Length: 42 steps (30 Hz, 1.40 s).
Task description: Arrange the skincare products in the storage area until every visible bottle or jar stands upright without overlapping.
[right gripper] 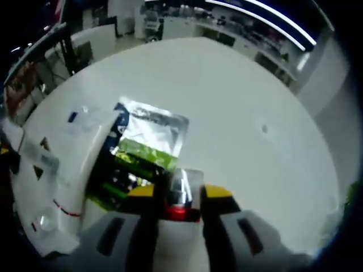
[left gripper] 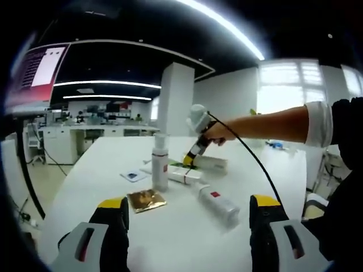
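The right gripper (right gripper: 177, 195) has its yellow-tipped fingers (right gripper: 218, 192) pinching a small clear tube (right gripper: 180, 190) with a red band near its lower end, held just above the surface (right gripper: 244, 102) over a silver-and-green sachet (right gripper: 152, 133) and a dark green packet beside it. In the left gripper view the same gripper (left gripper: 191, 158) reaches down at the far side of the cluster, gripped by a person's hand (left gripper: 218, 133). The left gripper (left gripper: 190, 218) hangs back at the near edge with its fingers (left gripper: 113, 212) spread wide and nothing between them. Ahead of it one white pump bottle (left gripper: 160, 164) already stands upright, a gold foil sachet (left gripper: 146, 200) lies flat just near of it, and a white bottle with a red label (left gripper: 217, 203) lies on its side to the right; further white tubes and a box (left gripper: 211, 163) lie flat behind. The step in hand looks like lifting a fallen tube to stand it up. Next it probably needs turning vertical and setting down on a bare patch of surface apart from the sachets, so it does not rest on them or tip.
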Each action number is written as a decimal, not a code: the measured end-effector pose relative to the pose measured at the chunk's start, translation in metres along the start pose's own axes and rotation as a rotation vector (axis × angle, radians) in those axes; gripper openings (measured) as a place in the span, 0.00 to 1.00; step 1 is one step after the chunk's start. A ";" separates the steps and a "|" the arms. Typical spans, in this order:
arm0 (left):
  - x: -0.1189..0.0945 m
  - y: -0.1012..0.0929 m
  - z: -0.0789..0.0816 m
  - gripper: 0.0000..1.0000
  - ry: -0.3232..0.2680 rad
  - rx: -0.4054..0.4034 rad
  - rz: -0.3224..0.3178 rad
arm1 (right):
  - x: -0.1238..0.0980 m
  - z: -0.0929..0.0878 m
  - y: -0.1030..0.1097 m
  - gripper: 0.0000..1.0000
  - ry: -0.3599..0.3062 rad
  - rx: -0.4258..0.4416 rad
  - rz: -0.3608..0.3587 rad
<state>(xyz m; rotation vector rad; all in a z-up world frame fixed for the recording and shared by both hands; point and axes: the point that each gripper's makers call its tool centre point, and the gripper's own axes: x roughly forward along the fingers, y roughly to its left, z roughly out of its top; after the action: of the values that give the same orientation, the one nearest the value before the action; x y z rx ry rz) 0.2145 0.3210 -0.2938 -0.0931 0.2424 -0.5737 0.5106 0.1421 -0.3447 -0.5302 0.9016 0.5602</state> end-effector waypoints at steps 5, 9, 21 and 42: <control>0.000 0.003 0.000 0.89 0.001 -0.003 0.005 | -0.002 -0.002 0.007 0.27 -0.014 -0.020 -0.011; 0.000 0.003 0.002 0.90 -0.009 -0.005 0.002 | -0.006 -0.002 0.005 0.26 -0.027 -0.057 -0.016; 0.003 -0.005 0.002 0.94 0.011 0.032 -0.001 | -0.032 0.000 0.014 0.26 -0.108 -0.068 0.032; -0.006 -0.009 0.011 0.96 -0.008 0.057 0.036 | -0.091 -0.005 0.030 0.26 -0.297 -0.057 0.093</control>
<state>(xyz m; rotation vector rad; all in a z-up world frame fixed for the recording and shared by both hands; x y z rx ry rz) 0.2076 0.3166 -0.2809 -0.0354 0.2193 -0.5436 0.4428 0.1410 -0.2767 -0.4436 0.6314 0.7294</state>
